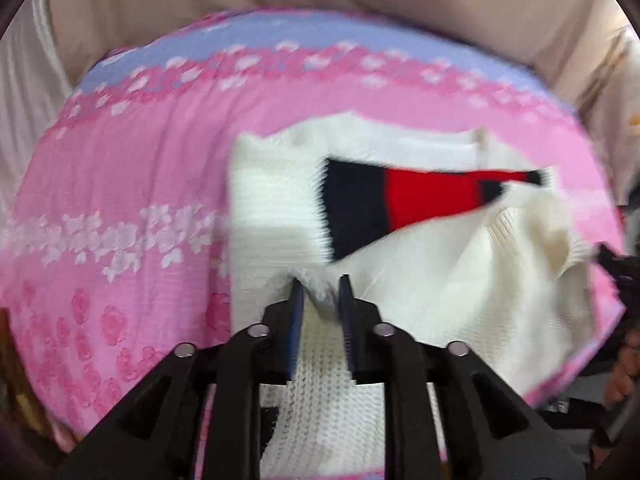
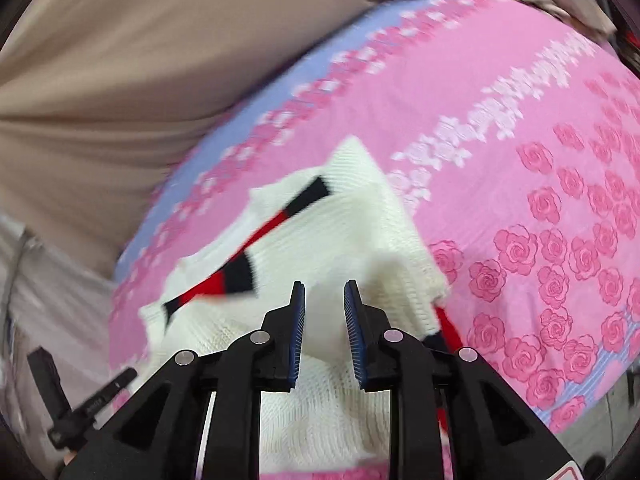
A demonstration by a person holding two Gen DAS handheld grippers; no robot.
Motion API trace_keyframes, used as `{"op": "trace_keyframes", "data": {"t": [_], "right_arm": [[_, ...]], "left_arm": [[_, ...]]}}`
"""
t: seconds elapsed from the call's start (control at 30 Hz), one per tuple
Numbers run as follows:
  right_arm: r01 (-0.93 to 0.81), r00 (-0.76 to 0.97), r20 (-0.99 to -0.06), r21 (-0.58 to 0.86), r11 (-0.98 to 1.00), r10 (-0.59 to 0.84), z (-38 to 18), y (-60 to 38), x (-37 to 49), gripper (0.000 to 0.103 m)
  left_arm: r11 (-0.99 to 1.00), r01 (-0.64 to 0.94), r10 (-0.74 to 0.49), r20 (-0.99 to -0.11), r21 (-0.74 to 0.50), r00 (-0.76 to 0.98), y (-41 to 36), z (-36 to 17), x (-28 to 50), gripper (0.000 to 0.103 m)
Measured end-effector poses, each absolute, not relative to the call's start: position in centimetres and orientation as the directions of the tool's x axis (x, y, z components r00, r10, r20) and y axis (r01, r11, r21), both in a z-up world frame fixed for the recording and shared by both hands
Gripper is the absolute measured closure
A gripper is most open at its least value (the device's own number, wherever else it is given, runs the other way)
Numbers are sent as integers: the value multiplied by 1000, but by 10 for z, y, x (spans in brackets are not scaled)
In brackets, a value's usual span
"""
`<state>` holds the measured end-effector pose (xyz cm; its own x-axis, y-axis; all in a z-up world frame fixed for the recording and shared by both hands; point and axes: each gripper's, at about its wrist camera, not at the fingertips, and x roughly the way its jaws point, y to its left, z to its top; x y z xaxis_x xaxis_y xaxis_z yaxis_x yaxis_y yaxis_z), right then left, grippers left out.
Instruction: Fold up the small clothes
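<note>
Left wrist view: my left gripper [image 1: 320,286] stands slightly spread, with a tuft of the cream knitted sweater [image 1: 440,280] between its blue pads [image 1: 297,320]; I cannot tell whether they pinch it. My right gripper [image 2: 325,294] is likewise slightly spread above the knit, gripping nothing. Blurred, the sweater with its black-and-red bands lies crumpled on the pink rose-printed cloth [image 1: 120,184]. No writing is readable.

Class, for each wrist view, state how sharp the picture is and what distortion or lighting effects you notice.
Left wrist view: motion blur smears the white sweater and pink floral cloth; the left gripper stays sharp. Right wrist view: similar smear, right gripper crisp. Both: fisheye bending, dark corners, soft even light, no glare.
</note>
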<state>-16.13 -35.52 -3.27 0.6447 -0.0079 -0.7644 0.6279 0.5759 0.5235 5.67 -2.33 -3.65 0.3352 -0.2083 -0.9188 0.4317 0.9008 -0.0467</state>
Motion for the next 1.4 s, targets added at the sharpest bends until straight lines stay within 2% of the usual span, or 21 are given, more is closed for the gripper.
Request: {"op": "trace_keyframes", "data": {"t": [0.03, 0.1, 0.17, 0.3, 0.53, 0.57, 0.63, 0.67, 0.7, 0.73, 0.77, 0.8, 0.9, 1.0, 1.07, 1.17, 1.23, 1.27, 1.3, 1.37, 1.4], "right_arm": [[623, 653, -757, 536, 569, -3, -35, -358, -161, 79], [613, 652, -758, 528, 588, 1, -34, -361, -167, 58], [607, 638, -770, 497, 621, -8, -32, -361, -179, 53], [584, 587, -807, 370, 722, -62, -35, -361, -205, 40], [504, 552, -832, 291, 813, -45, -44, -362, -169, 40], [480, 555, -831, 284, 830, -37, -45, -360, -153, 39], [449, 543, -839, 258, 855, -32, -48, -356, -125, 37], [440, 531, -846, 237, 866, -38, -52, -354, -111, 37], [433, 523, -852, 226, 873, -38, -56, -353, -102, 39], [421, 511, -859, 224, 879, -26, -61, -351, -92, 44], [409, 501, -866, 233, 882, -3, -64, -351, -86, 85], [403, 494, -869, 256, 879, 27, -63, -351, -82, 95], [381, 661, -745, 443, 812, 96, -19, -363, -102, 95], [374, 735, -674, 490, 787, 71, 13, -380, -112, 95], [405, 704, -708, 462, 789, 54, 0, -393, -97, 95], [498, 533, -840, 408, 765, 100, -64, -408, -60, 94], [527, 492, -863, 398, 751, 113, -79, -408, -54, 93], [526, 530, -842, 420, 739, 101, -71, -406, -60, 87], [521, 563, -822, 432, 736, 85, -59, -402, -67, 81], [504, 592, -804, 428, 750, 61, -43, -393, -82, 57], [494, 600, -798, 424, 759, 55, -39, -389, -88, 50]], "left_arm": [[921, 387, -178, -921, -32, 345, -22, -40, 56, 73], [937, 346, -183, -916, -52, 356, -14, -36, 48, 47], [953, 296, -179, -905, -62, 386, 1, -26, 38, 30], [957, 276, -200, -890, -88, 409, 18, -18, 24, 21], [921, 389, -167, -890, 12, 423, -31, -47, 52, 20], [923, 383, -147, -892, 30, 426, -37, -53, 60, 21], [930, 367, -137, -895, 31, 424, -42, -62, 73, 34], [931, 364, -159, -899, 1, 409, -42, -64, 80, 57], [933, 358, -186, -901, -37, 393, -40, -63, 83, 87], [934, 339, -238, -901, -111, 363, -36, -57, 88, 97], [935, 308, -288, -881, -174, 375, -29, -46, 89, 97], [933, 296, -313, -866, -204, 390, -23, -36, 88, 97], [924, 291, -360, -823, -248, 439, -5, 0, 90, 97], [943, 266, -306, -834, -200, 458, 0, 2, 111, 97], [950, 240, -286, -869, -202, 404, -6, -22, 133, 97], [961, 224, -231, -920, -165, 315, -22, -69, 149, 96], [962, 239, -214, -913, -134, 348, -24, -67, 141, 92], [959, 246, -224, -905, -139, 361, -22, -61, 136, 83], [960, 245, -223, -901, -136, 373, -19, -54, 129, 63], [962, 234, -230, -880, -141, 416, -8, -41, 112, 42], [960, 236, -239, -872, -148, 427, -4, -37, 106, 35]]}}
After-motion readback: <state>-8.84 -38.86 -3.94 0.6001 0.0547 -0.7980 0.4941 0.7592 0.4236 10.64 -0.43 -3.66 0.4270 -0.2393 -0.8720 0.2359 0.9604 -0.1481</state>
